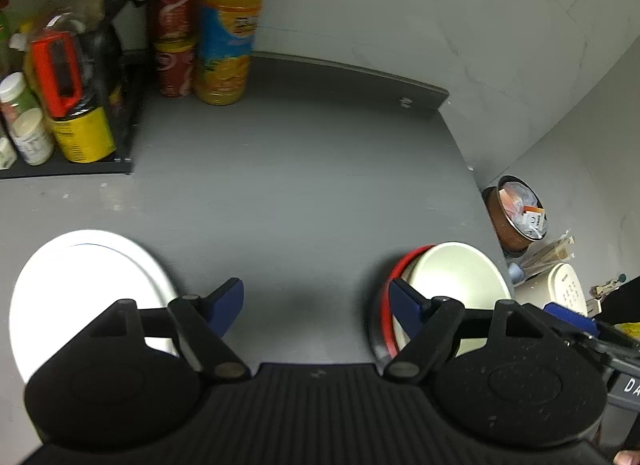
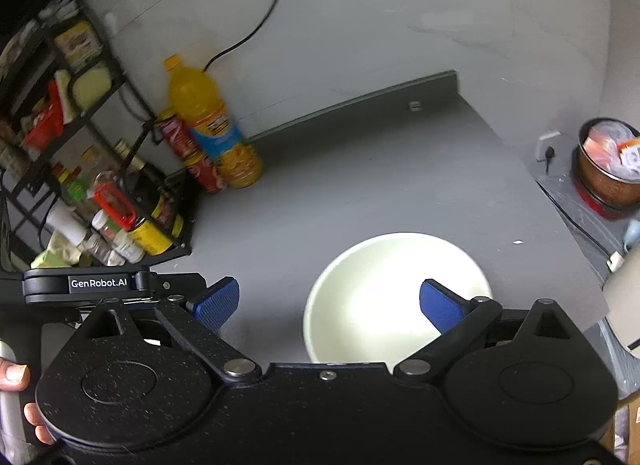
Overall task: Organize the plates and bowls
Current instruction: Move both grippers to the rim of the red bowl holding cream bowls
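Observation:
A white plate (image 1: 80, 289) lies flat on the grey table (image 1: 300, 193) at the lower left of the left wrist view. A cream bowl (image 1: 452, 289) sits nested in a red-rimmed dish (image 1: 386, 305) near the table's right edge. My left gripper (image 1: 316, 301) hangs open over bare table between plate and bowl, holding nothing. In the right wrist view the cream bowl (image 2: 384, 289) lies just below my right gripper (image 2: 330, 303). That gripper is open wide; its right pad (image 2: 444, 305) hovers over the bowl's inside and the left pad (image 2: 216, 301) stands outside the rim, neither pressing on it.
A black wire rack (image 2: 120, 193) with jars and bottles stands at the back left. An orange juice bottle (image 2: 212, 125) and stacked red cans (image 2: 188, 153) stand beside it. Past the table's right edge are a brown bin (image 2: 608, 169) and a white appliance (image 1: 560, 289). A hand (image 2: 16, 377) holds the left gripper.

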`<action>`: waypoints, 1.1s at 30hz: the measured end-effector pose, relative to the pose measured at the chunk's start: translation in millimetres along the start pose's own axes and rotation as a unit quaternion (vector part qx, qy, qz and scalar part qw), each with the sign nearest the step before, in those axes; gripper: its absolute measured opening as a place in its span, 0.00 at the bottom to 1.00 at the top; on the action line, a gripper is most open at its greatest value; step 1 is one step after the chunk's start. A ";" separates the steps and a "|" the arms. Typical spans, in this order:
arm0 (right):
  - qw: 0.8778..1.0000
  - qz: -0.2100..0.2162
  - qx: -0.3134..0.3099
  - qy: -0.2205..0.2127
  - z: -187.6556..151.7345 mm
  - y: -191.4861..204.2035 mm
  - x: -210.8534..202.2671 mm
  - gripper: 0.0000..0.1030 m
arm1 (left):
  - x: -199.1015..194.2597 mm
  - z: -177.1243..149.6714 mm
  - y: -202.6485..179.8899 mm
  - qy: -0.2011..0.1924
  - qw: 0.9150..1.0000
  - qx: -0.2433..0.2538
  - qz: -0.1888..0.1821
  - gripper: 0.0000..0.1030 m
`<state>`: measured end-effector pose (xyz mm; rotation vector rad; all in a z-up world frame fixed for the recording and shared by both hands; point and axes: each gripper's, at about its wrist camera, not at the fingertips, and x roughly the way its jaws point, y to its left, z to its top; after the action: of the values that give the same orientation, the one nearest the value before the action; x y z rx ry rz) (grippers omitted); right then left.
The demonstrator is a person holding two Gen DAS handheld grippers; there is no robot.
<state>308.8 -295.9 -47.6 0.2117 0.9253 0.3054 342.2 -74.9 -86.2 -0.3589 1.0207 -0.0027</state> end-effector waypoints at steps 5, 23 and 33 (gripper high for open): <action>1.000 -0.010 0.015 0.008 -3.9 -29.5 4.1 0.95 | 15.5 -3.1 -27.7 0.005 1.000 0.003 -0.008 0.76; 0.995 0.001 0.054 0.086 -20.6 -95.6 55.1 0.94 | 90.6 -19.8 -54.5 0.053 0.997 -0.048 0.030 0.75; 0.989 0.017 0.065 0.131 -26.9 -101.9 83.2 0.81 | 115.4 -29.7 -43.8 0.081 0.992 -0.091 0.032 0.70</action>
<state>351.0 -361.1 -157.2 0.3133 1.2037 0.3080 385.6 -144.3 -183.4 -0.4979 1.1961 0.1218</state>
